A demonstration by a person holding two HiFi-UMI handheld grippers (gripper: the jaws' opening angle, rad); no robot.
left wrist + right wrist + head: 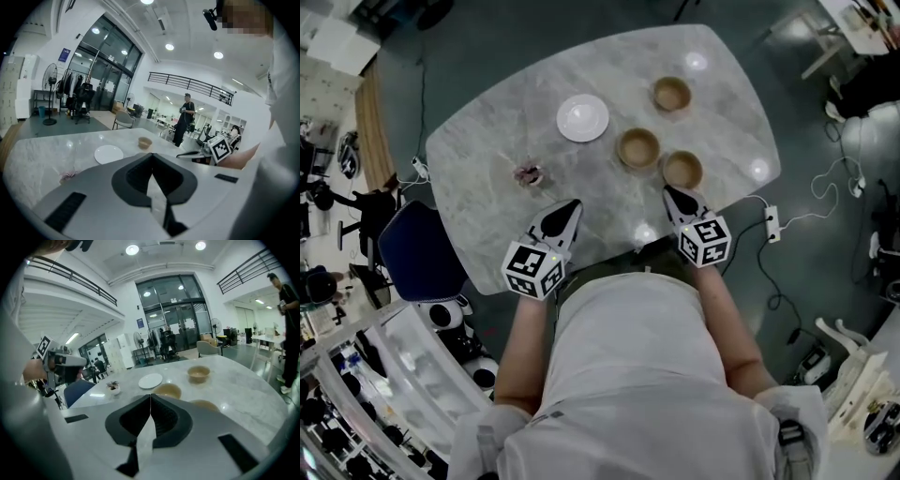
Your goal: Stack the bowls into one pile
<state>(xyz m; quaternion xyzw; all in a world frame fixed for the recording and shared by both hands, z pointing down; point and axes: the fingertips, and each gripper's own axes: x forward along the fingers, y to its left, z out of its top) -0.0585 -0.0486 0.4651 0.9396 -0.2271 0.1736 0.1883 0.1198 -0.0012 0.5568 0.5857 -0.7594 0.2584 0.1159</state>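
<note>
1. The bench (487, 159) has a grey, marble-patterned top with rounded corners. In the head view its long axis runs from 8 o'clock to 2 o'clock, and ceiling lights glare off it in spots.
2. It stands on a dark grey floor in a large open hall. The two gripper views show tall glazed doors, a railed mezzanine and round ceiling lights.
3. A blue chair (417, 251) sits off the bench's 8 o'clock end. A white power strip (772, 223) with cables lies on the floor at 4 o'clock.
4. Three tan bowls sit unstacked on the right half of the bench, all upright with mouths up. They are round, so they show no long axis.
5. Taken from the bench's centre, the far bowl (671, 94) is at 1 o'clock, apart from the others. The middle bowl (638, 148) is at 3 o'clock, and the near bowl (682, 170) sits just beside it at 4 o'clock.
6. A white plate (582, 118) lies at 11 o'clock. A small dish (528, 174) with something pinkish in it sits at 9 o'clock.
7. The left hand-held gripper (572, 204) is over the near edge at 7 o'clock and points toward 1 o'clock. Its jaws are pressed together with nothing between them.
8. The right hand-held gripper (671, 193) is at 5 o'clock and points toward 11 o'clock, its tip just short of the near bowl. Its jaws are pressed together and empty.
</note>
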